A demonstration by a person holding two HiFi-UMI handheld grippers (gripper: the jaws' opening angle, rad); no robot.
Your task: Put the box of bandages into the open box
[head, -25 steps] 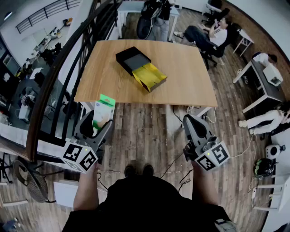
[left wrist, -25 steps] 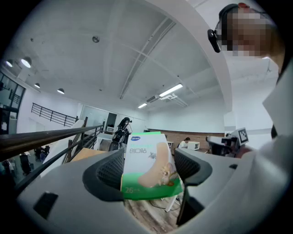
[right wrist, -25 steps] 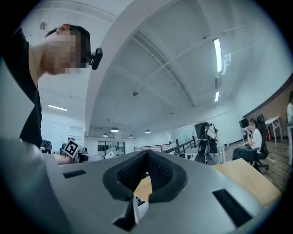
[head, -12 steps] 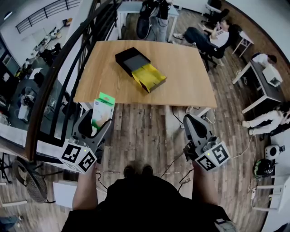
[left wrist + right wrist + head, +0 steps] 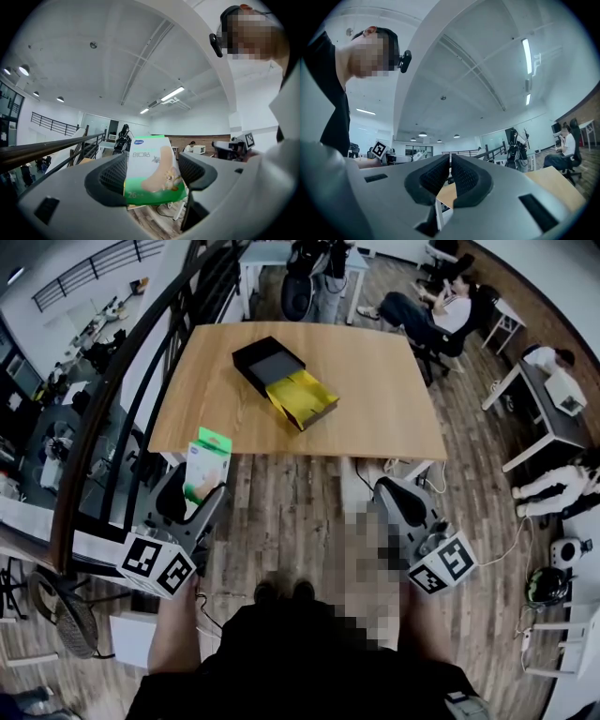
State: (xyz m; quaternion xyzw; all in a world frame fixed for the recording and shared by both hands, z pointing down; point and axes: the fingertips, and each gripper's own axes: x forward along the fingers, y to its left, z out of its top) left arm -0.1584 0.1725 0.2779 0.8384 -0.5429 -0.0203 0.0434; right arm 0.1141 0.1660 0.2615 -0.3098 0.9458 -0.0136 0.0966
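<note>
**Head view.** The left gripper (image 5: 199, 495), lower left of the frame, clamps the box of bandages (image 5: 207, 463) upright by the near left corner of the table (image 5: 394, 399). The open box (image 5: 300, 399), yellow inside and black at its far end, lies on the table at upper centre, well apart from the bandages. The right gripper (image 5: 392, 493) is at lower right.

**Left gripper view.** The jaws press both sides of the green-and-white box of bandages (image 5: 153, 161), at centre.

**Right gripper view.** The jaws stand nearly together, with a thin slit between them and nothing in it.

The open box (image 5: 302, 399) is set on the table (image 5: 384, 399), left of centre. The box of bandages (image 5: 207, 463) is held in the left gripper (image 5: 195, 491), before the table's left corner.
</note>
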